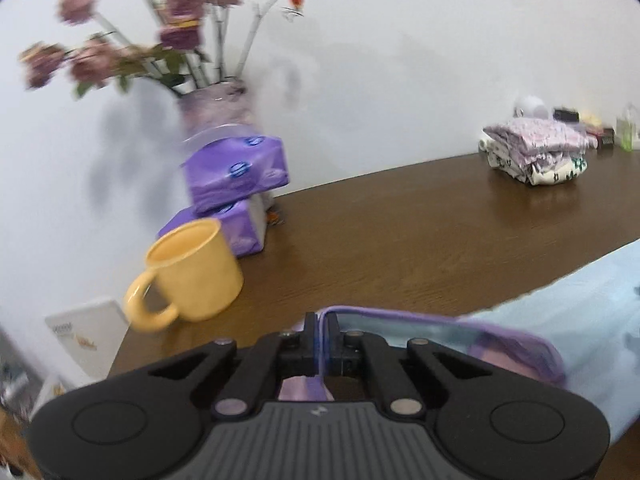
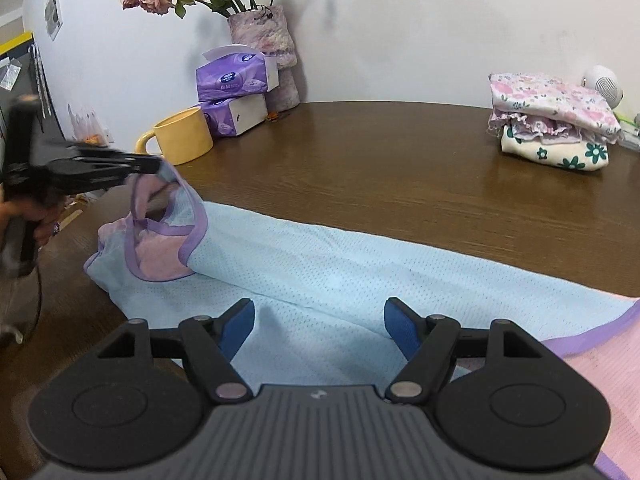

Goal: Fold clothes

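1. The left gripper (image 1: 322,328) is reaching forward low over the brown wooden table (image 2: 380,152), its jaws pinching together on the purple-trimmed edge of the light blue mesh garment (image 2: 320,276) and holding that edge raised.
2. The right gripper (image 2: 319,326) is hovering above the garment's flat middle, jaws spread wide with nothing between them.
3. The garment is lying spread across the table's near side.
4. The purple tissue packs (image 2: 236,74) are showing a blue round logo; its writing is too small to read.
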Demonstrator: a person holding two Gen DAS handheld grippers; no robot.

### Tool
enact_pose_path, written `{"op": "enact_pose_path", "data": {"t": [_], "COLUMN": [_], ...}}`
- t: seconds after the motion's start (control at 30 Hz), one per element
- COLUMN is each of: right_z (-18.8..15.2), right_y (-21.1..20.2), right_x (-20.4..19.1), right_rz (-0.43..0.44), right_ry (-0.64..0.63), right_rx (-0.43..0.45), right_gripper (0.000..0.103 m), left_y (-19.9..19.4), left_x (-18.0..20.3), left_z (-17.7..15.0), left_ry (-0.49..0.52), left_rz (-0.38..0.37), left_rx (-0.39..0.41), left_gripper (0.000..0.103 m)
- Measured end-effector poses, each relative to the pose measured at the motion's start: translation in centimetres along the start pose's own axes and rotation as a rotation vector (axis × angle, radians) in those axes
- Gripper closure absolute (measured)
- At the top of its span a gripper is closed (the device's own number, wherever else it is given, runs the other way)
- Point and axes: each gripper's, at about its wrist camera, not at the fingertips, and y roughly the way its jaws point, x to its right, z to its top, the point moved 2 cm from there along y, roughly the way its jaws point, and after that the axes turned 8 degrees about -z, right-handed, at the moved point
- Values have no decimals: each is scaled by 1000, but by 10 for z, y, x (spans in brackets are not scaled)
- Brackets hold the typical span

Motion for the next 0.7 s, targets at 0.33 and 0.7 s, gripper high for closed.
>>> {"op": "enact_pose_path", "data": {"t": [0.33, 0.7], "right_z": [-5, -6], "right_y": [-5, -12], "right_x": [3, 11], "right_rz": [51, 72], "right_ry": [38, 80], "right_rx": [19, 49], "right_gripper": [28, 26], "left_y": [-25, -25], "left_x": [6, -34], "left_z": [-44, -18], "left_ry": [-76, -299], "left_rz": [-30, -23], "left_rx": [-108, -22], "left_gripper": [83, 48]}}
